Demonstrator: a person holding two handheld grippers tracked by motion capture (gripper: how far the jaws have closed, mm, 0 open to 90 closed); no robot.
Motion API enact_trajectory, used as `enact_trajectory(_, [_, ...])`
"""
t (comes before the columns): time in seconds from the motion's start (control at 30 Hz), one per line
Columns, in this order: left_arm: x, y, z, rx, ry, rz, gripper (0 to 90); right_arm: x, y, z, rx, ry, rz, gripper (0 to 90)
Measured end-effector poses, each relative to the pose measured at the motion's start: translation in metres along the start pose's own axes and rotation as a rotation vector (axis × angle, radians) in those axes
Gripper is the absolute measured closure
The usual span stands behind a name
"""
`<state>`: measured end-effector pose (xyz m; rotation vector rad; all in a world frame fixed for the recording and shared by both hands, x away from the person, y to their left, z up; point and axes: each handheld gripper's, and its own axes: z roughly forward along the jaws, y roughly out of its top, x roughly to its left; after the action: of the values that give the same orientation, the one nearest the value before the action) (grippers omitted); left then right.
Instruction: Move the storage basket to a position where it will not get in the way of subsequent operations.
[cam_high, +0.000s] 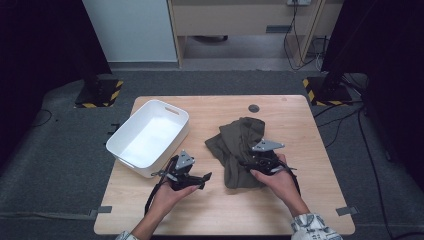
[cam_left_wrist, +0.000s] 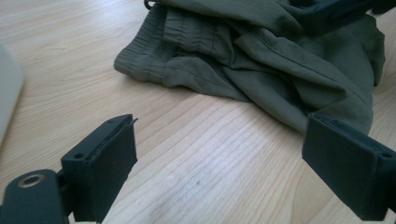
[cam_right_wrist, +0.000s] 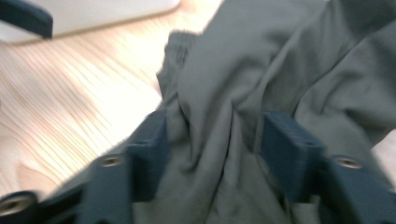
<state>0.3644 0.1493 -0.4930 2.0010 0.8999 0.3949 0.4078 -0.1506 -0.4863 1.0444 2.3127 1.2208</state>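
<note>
A crumpled olive-green garment (cam_high: 239, 142) with an elastic waistband lies right of the table's middle. My right gripper (cam_high: 247, 165) rests on its near part. In the right gripper view, which is blurred, the jaws stand apart with a raised fold of the garment (cam_right_wrist: 261, 70) between them, and I see no firm pinch on it. My left gripper (cam_high: 204, 180) hovers low over bare wood just left of the garment. In its own view my left gripper (cam_left_wrist: 222, 135) is open with nothing between the jaws, and the garment's waistband (cam_left_wrist: 187, 46) lies ahead.
A white plastic bin (cam_high: 167, 152), with nothing in it, sits on the left part of the wooden table (cam_high: 215, 210), close behind my left gripper. A small round grommet (cam_high: 254, 108) is near the far edge. Dark stands and cables lie on the floor beyond.
</note>
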Motion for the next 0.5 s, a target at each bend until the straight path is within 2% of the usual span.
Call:
enact_trajectory(0.1, [0.002, -0.003, -0.007, -0.006, 0.010, -0.006, 9.6, 0.002, 0.013, -0.007, -0.038, -0.011, 0.004, 31.1])
enact_trajectory(0.13, [0.003, -0.003, -0.007, -0.007, 0.013, -0.008, 9.6, 0.002, 0.020, -0.007, -0.045, -0.030, 0.004, 29.8])
enact_trajectory(0.2, [0.006, -0.005, -0.008, -0.001, 0.021, -0.009, 9.6, 0.000, 0.031, -0.002, -0.042, -0.059, 0.003, 28.8])
enact_trajectory(0.23, [0.006, -0.005, -0.008, 0.000, 0.026, -0.011, 9.7, -0.002, 0.039, 0.003, -0.042, -0.082, 0.023, 29.0])
enact_trajectory(0.27, [0.007, -0.005, -0.008, 0.001, 0.031, -0.015, 9.8, -0.003, 0.044, 0.006, -0.043, -0.086, 0.037, 29.1])
enact_trajectory(0.33, [0.006, -0.005, -0.007, 0.001, 0.031, -0.014, 9.8, -0.009, 0.055, 0.018, -0.027, -0.121, 0.072, 28.4])
enact_trajectory(0.4, [0.005, -0.005, -0.007, 0.004, 0.026, -0.004, 9.8, -0.017, 0.062, 0.031, 0.016, -0.179, 0.087, 27.5])
enact_trajectory(0.47, [0.005, -0.005, -0.006, 0.008, 0.029, 0.003, 9.8, -0.023, 0.063, 0.040, 0.037, -0.184, 0.102, 28.5])
enact_trajectory(0.5, [0.005, -0.005, -0.006, 0.006, 0.030, 0.000, 9.8, -0.025, 0.062, 0.045, 0.050, -0.167, 0.112, 32.7])
